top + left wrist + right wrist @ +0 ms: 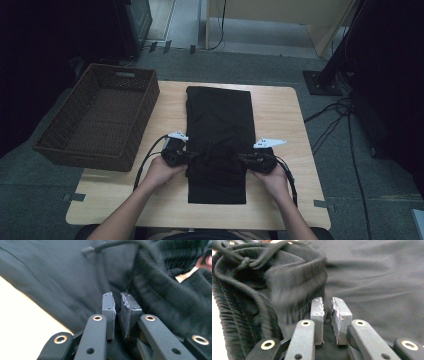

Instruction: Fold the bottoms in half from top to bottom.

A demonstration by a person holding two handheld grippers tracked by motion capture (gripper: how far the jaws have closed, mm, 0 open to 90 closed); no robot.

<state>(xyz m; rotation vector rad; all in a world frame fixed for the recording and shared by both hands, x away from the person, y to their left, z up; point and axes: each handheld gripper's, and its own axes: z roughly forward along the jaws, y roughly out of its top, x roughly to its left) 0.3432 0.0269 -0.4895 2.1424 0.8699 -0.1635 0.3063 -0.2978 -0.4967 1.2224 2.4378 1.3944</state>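
A folded black garment lies lengthwise down the middle of the frame on a light wooden table, its bunched waistband and drawstring gathered just below centre. The left gripper bites in from the garment's left edge and the right gripper from its right edge, each held by a hand entering from the bottom. In both gripper views the jaws stand nearly together with dark cloth pinched between the pads. A brown wicker basket sits at centre left.
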